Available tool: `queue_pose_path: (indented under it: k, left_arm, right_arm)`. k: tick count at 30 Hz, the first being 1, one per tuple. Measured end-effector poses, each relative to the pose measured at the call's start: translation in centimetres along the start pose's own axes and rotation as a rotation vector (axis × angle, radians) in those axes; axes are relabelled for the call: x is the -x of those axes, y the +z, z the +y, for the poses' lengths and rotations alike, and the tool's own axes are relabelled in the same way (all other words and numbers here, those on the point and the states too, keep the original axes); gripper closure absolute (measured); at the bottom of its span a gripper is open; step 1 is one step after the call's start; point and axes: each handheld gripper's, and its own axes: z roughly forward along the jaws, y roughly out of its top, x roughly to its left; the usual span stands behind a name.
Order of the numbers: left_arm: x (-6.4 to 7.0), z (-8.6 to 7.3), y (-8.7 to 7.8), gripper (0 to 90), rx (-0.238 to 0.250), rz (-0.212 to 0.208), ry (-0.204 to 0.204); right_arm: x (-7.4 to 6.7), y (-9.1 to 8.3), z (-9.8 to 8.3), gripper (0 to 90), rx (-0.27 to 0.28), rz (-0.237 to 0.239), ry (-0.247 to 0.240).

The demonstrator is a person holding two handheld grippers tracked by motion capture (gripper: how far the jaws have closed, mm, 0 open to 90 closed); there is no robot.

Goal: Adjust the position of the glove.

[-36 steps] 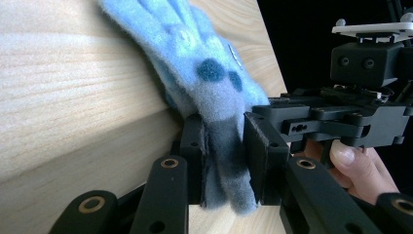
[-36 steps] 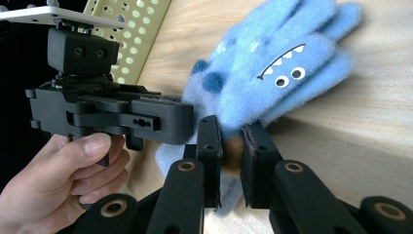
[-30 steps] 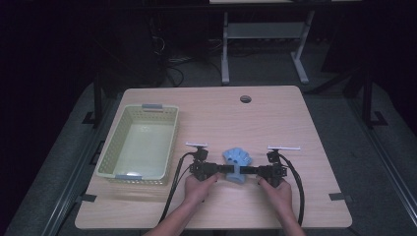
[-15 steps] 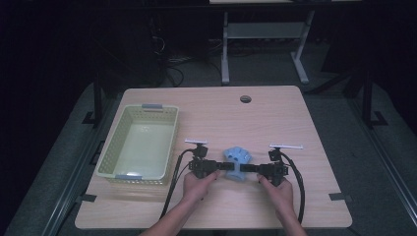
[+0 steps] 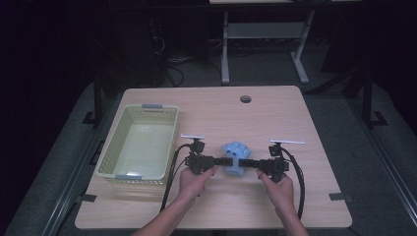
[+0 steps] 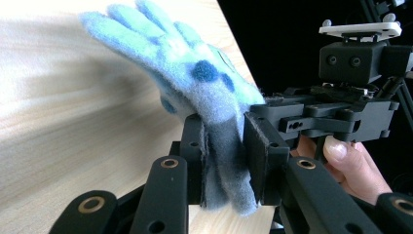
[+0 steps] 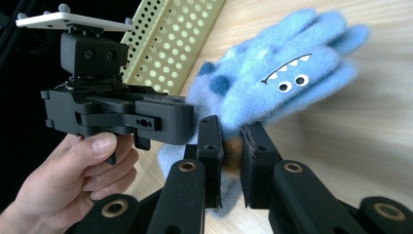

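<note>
- Centrally, the blue glove [image 5: 235, 157] sits between both tools, above the desk [image 5: 295, 118].
- Left hand-held gripper [image 6: 225, 146] is clamped on its cuff.
- Right hand-held gripper [image 7: 233, 146] is likewise pinching its fabric.
- Basket [image 5: 115, 142] stands left.

Fuzzy light-blue glove [image 5: 235, 157] with darker blue spots, sitting lower centre of the high view on the counter [image 5: 314, 128], right of the pale yellow perforated basket [image 5: 139, 142]. Monster face printed on one side: white zigzag teeth, two googly eyes, seen upper right of the right gripper view [image 7: 287, 73]. Fingers spread toward upper left in the left gripper view [image 6: 180, 63]. Cuff end grey-blue, pinched between left tool [image 6: 225, 161] jaws. Opposite edge clamped by right tool [image 7: 233, 158], brownish patch at the pinch. Stretched between both tools, held at counter level.
</note>
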Motion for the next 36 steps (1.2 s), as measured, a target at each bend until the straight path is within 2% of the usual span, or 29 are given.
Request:
queue_pose_path:
  k: [9,11,17,26,36]
  left_arm:
    - [0.7,1.0,-1.9,70.6,0.023,-0.005,0.021]
    - [0.8,1.1,-2.3,70.6,0.028,-0.003,0.028]
    - [1.1,1.6,-3.5,70.7,0.04,-0.007,0.031]
    - [1.2,2.0,-4.9,70.7,0.065,-0.006,0.028]
    - [1.1,2.5,-7.1,70.7,0.09,0.003,0.03]
  right_arm:
    - [-1.9,0.3,1.2,80.3,0.007,0.006,-0.041]
    - [-2.4,0.4,1.4,80.3,0.003,0.009,-0.037]
    - [-3.6,0.8,2.1,80.3,0.007,0.014,-0.068]
    - [-5.0,1.4,3.0,80.3,-0.002,0.013,-0.086]
    - [-7.0,2.9,4.3,80.3,-0.019,0.017,-0.126]
